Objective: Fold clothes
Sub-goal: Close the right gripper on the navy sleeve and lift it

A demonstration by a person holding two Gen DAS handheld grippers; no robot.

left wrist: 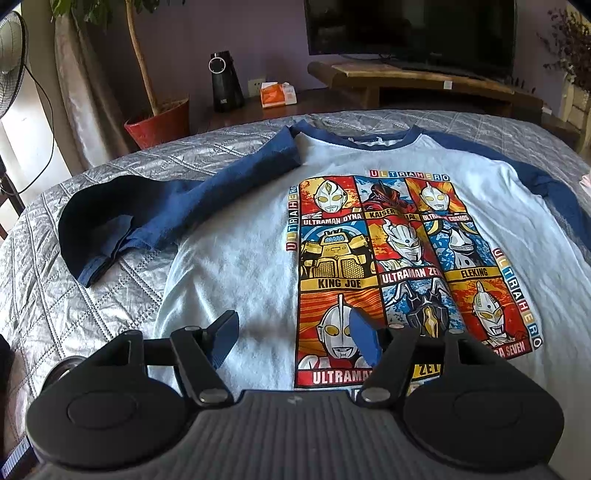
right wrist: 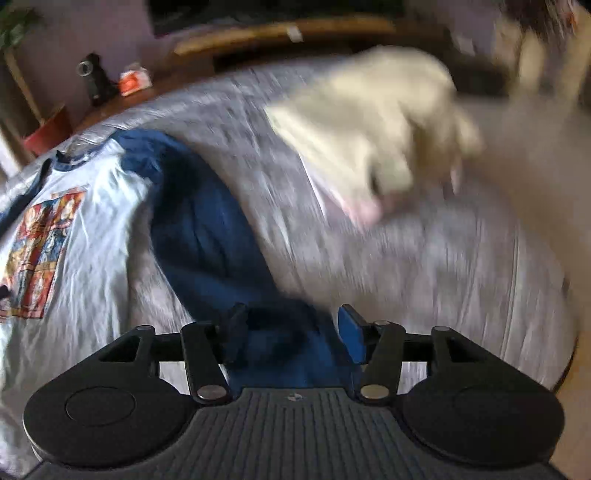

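Note:
A white long-sleeve shirt with navy sleeves and a colourful Ultraman print lies face up on the grey quilted bed. Its left sleeve lies angled out to the left, cuff bunched. My left gripper is open and empty, above the shirt's lower front. In the blurred right wrist view, the shirt lies at left and its right navy sleeve runs down between the fingers of my open right gripper. I cannot tell whether the pads touch the sleeve.
A pale cream garment lies on the bed to the right of the shirt. Beyond the bed stand a red plant pot, a black speaker, a tissue box and a TV on a wooden stand.

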